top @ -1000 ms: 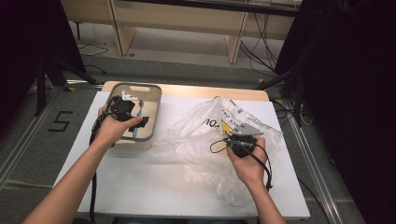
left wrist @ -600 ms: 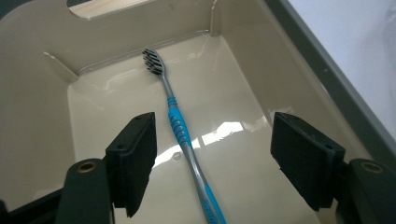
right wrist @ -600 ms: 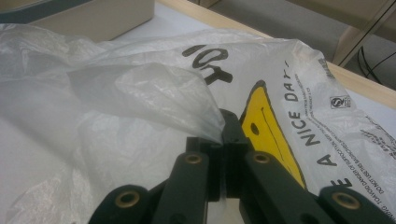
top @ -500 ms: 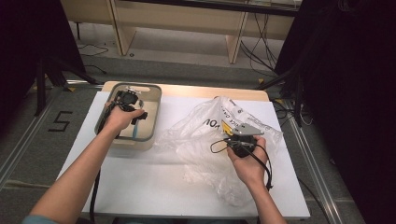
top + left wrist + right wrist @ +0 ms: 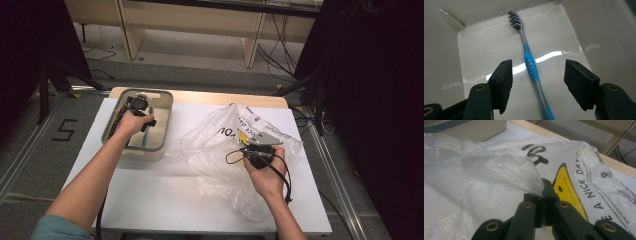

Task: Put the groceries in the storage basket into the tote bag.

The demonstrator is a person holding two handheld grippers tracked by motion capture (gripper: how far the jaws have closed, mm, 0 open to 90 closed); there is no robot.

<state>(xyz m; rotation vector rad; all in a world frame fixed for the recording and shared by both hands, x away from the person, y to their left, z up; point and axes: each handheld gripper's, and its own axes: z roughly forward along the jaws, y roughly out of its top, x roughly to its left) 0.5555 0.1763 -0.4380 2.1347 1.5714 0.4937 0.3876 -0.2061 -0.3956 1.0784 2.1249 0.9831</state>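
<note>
Left gripper view: toothbrush lies flat on the floor of the bin, between my spread jaws and touching neither. Its bristle head points away from the fingers, toward the far wall; the blue grip section sits level with the pads. I read the left gripper as wide apart, holding nothing.

Right gripper view: my right gripper has its jaws pressed together on a fold of the plastic bag, film bunched at the tips.

High view: bin is just beside the bag on the table; left gripper is inside the bin, right gripper over the bag.
</note>
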